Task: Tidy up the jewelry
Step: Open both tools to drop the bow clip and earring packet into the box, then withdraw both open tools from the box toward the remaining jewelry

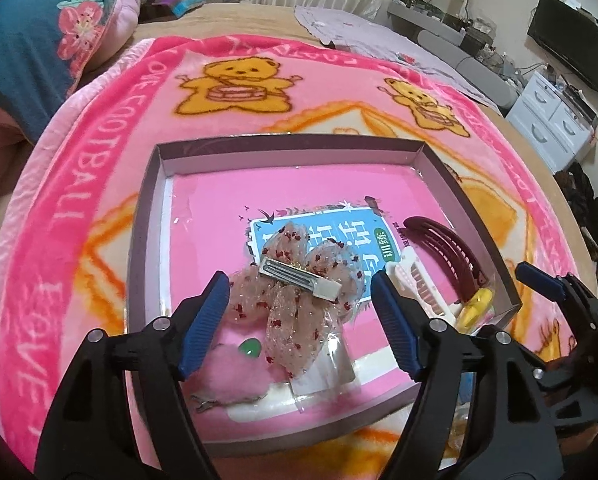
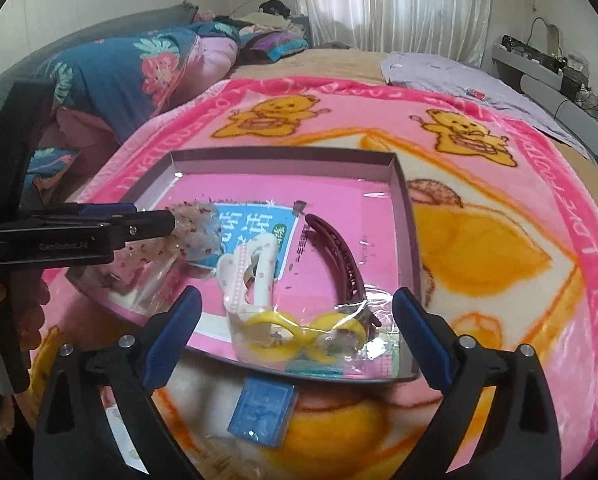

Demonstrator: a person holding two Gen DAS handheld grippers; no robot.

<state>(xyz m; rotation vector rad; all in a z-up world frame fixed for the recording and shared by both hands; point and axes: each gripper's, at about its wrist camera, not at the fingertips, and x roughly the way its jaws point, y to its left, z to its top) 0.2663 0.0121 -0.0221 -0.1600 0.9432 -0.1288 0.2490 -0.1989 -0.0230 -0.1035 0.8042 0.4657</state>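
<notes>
While both grippers hang with jaws apart over the tray [image 1: 155, 216], the bow clip [image 1: 299, 280] lies between the left gripper [image 1: 299, 312] fingers, untouched, its metal bar running crosswise; the yellow piece [image 2: 305, 336] lies between the right gripper [image 2: 299, 336] fingers.

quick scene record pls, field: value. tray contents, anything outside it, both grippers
surface: pink bear blanket on a bed
tray: shallow, open, pink liner
in tray: sheer bow hair clip, white claw clip, maroon hair clip, yellow piece in clear bag, pink fluffy clip
outside tray: blue packet, on the blanket at the near edge
left gripper: open, straddling bow, pads clear
right gripper: open, either side of yellow piece
</notes>
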